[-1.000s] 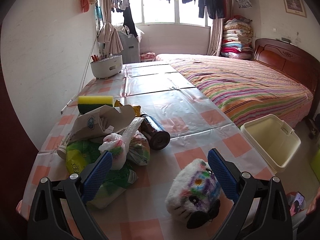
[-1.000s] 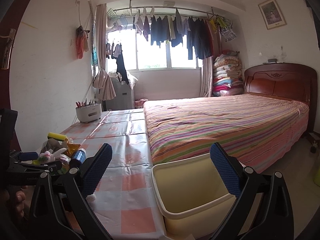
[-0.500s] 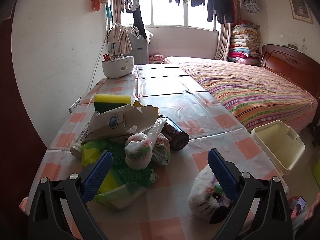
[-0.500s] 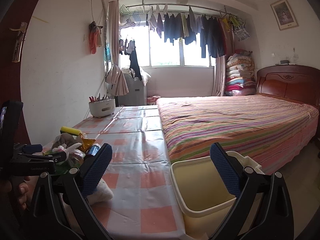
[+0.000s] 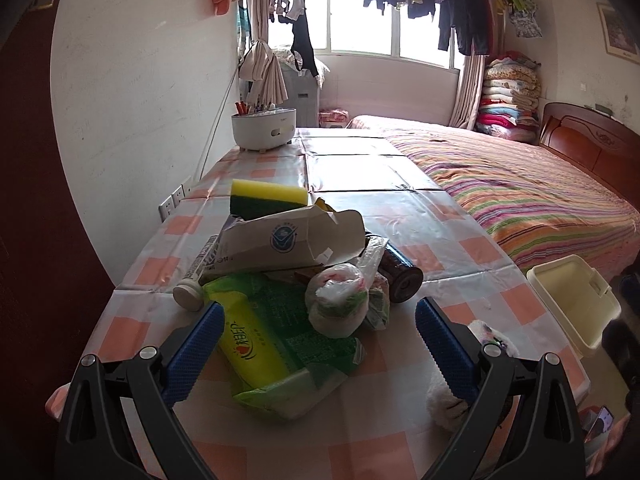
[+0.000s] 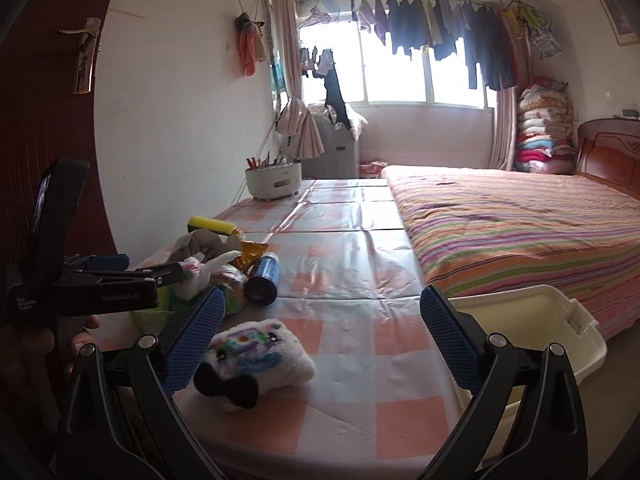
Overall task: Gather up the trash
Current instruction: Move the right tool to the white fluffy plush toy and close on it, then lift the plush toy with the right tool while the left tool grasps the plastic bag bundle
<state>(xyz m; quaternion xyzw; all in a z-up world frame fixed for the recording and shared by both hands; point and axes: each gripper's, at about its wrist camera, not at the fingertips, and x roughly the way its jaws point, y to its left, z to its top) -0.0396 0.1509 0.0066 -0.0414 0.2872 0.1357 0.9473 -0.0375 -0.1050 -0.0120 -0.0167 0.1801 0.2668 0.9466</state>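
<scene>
A trash pile lies on the checked table [image 5: 460, 240]: a green-yellow wipes packet [image 5: 276, 344], a knotted plastic bag [image 5: 340, 304], a torn paper carton [image 5: 288, 240], a dark can on its side [image 5: 400, 276] and a white tube [image 5: 196, 276]. My left gripper [image 5: 316, 344] is open, its blue fingers astride the wipes packet and bag, just above them. My right gripper [image 6: 320, 336] is open and empty over the table's near edge. A cream bin [image 6: 532, 328] stands off the table's right edge, beside the bed.
A fluffy white toy [image 6: 256, 352] lies near the front edge between the grippers. A yellow-green sponge [image 5: 268, 196] sits behind the pile. A white pen holder [image 5: 264, 128] stands at the far end. A striped bed [image 5: 520, 192] fills the right; a wall runs along the left.
The left gripper has moved left and forward, from beside the fluffy toy to over the wipes packet. The right gripper's view has swung left, so more table and the pile show.
</scene>
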